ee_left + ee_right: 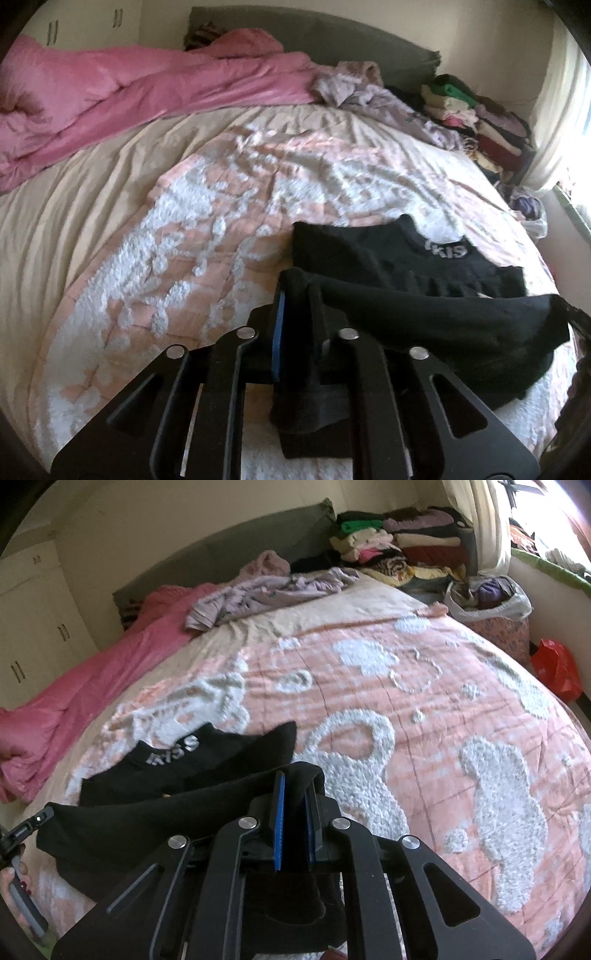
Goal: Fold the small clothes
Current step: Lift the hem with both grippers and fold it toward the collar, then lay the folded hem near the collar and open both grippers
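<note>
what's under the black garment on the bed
The black garment lies on the pink and white bedspread, its near edge lifted. Whatever sits beneath the cloth itself is covered.

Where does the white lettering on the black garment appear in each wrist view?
Left wrist view: lettering right of centre, beyond the tongs.
Right wrist view: lettering left of centre, beyond the tongs.
Shared landmark: clothes stack at the bed's far corner.

The middle of the bed (424,709) lay open beyond a black garment (207,764). A pink duvet (110,99) blocked its left edge; crumpled lilac clothes (273,590) and folded stacks (406,542) crowded the far right corner.
</note>
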